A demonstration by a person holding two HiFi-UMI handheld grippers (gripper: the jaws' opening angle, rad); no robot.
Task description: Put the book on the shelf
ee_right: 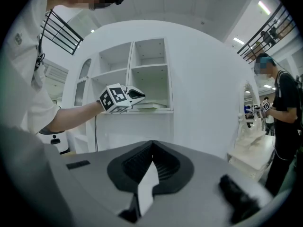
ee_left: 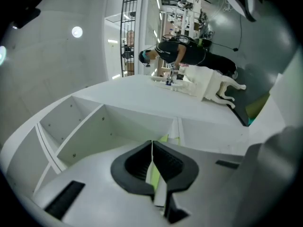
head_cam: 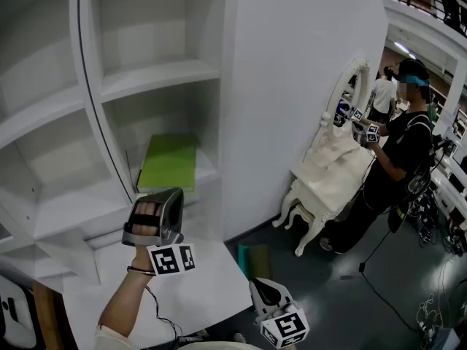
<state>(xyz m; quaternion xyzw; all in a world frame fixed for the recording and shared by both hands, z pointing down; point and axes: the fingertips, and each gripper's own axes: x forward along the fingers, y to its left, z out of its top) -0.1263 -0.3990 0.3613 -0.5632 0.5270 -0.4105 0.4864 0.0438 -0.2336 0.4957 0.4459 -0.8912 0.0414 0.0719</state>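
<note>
Your green book [head_cam: 168, 162] is lying flat in a lower compartment of the white shelf [head_cam: 160, 70]. Your left tool [ee_left: 152, 145] sits just in front of that compartment, jaws pressed together with nothing in them. Your right tool [ee_right: 152, 145] is down low, well apart from the shelf, also closed up and empty.

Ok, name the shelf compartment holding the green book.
The lower right compartment, by the left claw: the green book lies flat inside; others look bare.
</note>
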